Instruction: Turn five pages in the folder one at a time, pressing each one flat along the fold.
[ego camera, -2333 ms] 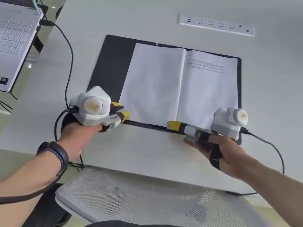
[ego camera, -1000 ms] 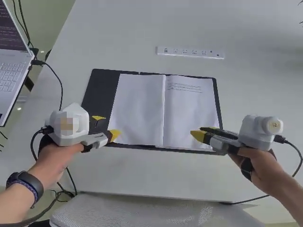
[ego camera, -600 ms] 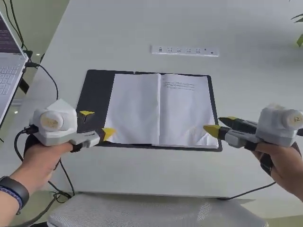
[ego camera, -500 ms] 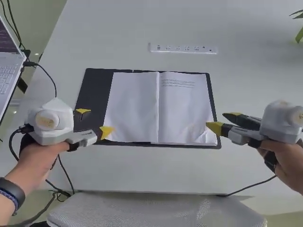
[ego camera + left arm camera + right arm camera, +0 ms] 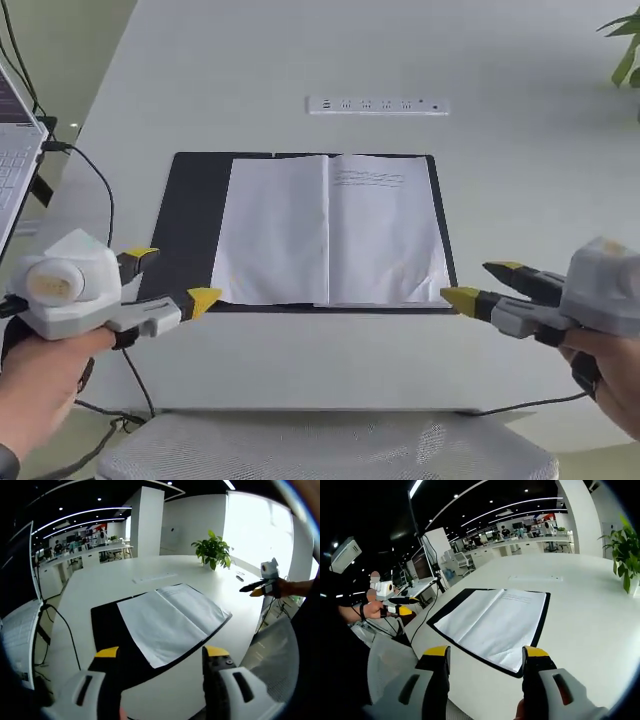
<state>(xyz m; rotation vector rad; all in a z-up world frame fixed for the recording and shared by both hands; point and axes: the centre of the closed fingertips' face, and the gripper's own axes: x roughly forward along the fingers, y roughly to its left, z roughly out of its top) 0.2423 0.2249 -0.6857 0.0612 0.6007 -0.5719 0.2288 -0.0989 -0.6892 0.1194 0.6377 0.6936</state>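
Note:
The folder (image 5: 190,225) lies open on the white table, black cover under two white pages (image 5: 330,230) that rest flat; the right page carries a few printed lines. My left gripper (image 5: 172,277) hovers off the folder's near left corner, open, nothing between its yellow tips. My right gripper (image 5: 482,281) hovers just off the near right corner, also open and empty. In the left gripper view the folder (image 5: 165,620) lies ahead of the left gripper (image 5: 161,652), with the right gripper (image 5: 260,587) far off. The right gripper view shows the folder (image 5: 495,620) beyond the right gripper (image 5: 486,651).
A white power strip (image 5: 377,105) lies beyond the folder. A laptop (image 5: 10,150) sits at the far left with a black cable (image 5: 100,190) trailing over the table edge. A plant (image 5: 625,55) stands at the far right. A mesh chair back (image 5: 320,450) is below the near edge.
Both grippers have drawn back from the folder's near edge, the left going left and the right going right, and now stand wider apart. The folder and pages lie as before.

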